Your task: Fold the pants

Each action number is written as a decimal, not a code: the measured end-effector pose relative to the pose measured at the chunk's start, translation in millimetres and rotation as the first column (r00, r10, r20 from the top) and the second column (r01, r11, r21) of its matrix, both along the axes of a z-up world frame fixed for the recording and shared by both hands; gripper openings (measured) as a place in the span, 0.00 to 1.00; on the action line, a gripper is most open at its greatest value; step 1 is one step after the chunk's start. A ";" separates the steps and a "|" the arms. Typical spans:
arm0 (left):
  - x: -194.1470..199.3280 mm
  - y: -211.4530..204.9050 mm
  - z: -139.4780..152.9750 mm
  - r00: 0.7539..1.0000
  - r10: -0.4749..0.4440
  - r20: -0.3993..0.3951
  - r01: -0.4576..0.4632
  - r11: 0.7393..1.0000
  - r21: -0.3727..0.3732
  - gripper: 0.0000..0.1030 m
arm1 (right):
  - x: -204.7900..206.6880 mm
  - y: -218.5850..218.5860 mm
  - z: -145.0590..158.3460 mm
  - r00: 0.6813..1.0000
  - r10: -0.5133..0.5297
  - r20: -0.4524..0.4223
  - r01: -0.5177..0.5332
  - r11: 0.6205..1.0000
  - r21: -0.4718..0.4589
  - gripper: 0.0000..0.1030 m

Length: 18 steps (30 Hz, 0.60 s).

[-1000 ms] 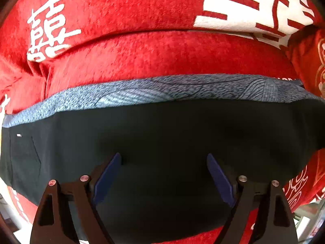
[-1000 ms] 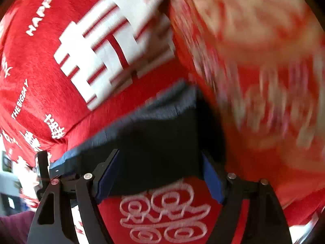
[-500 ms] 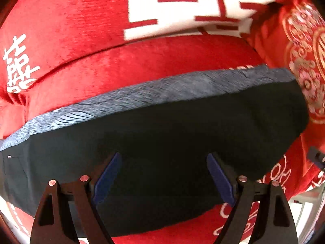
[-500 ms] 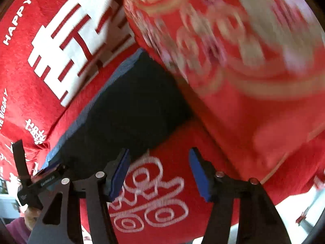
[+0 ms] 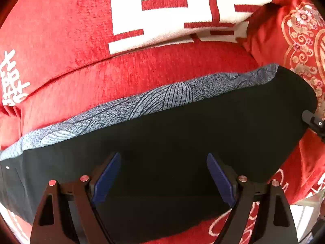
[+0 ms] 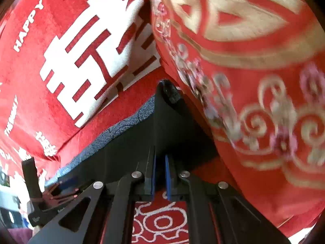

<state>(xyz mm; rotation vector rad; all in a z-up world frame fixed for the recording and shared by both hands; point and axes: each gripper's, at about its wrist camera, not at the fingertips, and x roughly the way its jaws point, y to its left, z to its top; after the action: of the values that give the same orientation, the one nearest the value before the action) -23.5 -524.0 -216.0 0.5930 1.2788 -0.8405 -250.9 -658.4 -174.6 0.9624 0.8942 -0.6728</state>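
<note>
While the right gripper (image 6: 159, 174) has just been closing, its blue pads now stand clenched on the near edge of the black pants (image 5: 172, 142), a thin fold of cloth pinched between them. Over to its left, the left gripper (image 5: 163, 175) hangs spread wide above the middle of the pants, its fingers (image 5: 105, 178) clear of the fabric. A grey patterned band (image 5: 142, 105) runs along the pants' far edge. They lie flat on a red sofa cover (image 5: 132, 67) with white lettering, their right end against a red cushion (image 6: 254, 81) with gold scrollwork
</note>
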 end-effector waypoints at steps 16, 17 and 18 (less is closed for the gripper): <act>42.6 -22.0 -2.2 0.993 0.100 0.066 -0.100 0.995 0.002 0.92 | 46.5 -6.1 2.2 0.980 0.188 -0.071 -0.191 0.981 -0.042 0.22; 46.4 -27.0 -8.0 0.992 0.102 0.077 -0.102 0.995 0.004 0.92 | 56.8 -12.0 -4.5 0.977 0.202 -0.072 -0.206 0.978 -0.046 0.22; 48.5 -30.6 -17.5 0.991 0.100 0.091 -0.103 0.994 0.024 0.92 | 70.0 -18.3 -14.2 0.970 0.224 -0.094 -0.229 0.972 -0.055 0.23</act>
<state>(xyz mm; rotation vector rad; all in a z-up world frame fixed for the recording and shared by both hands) 25.1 -554.5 -233.5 0.5776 1.2305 -0.7051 -180.8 -676.7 -188.8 0.7632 1.0356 -0.5478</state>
